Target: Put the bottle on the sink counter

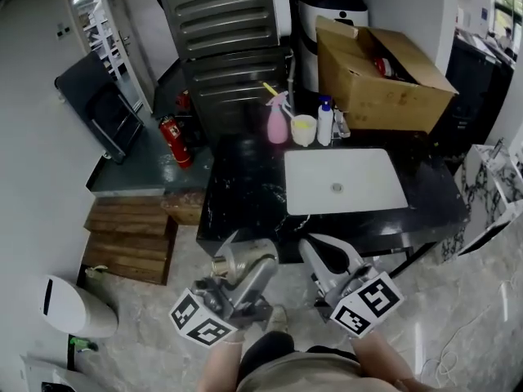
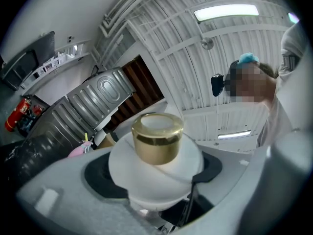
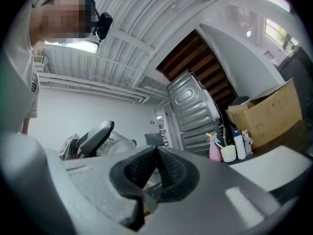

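My left gripper (image 2: 154,174) is clamped on one gold-capped bottle (image 2: 155,151), right gripper (image 3: 155,173) pinched shut.
Upper right: one box (image 1: 368,96) with something red inside.

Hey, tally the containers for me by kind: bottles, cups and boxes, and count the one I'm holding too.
Bottles: 3 (pink spray bottle, blue-capped white bottle, and the held gold-capped bottle)
Cups: 1 (pale yellow cup between the two counter bottles)
Boxes: 1 (open cardboard box)
Total: 5
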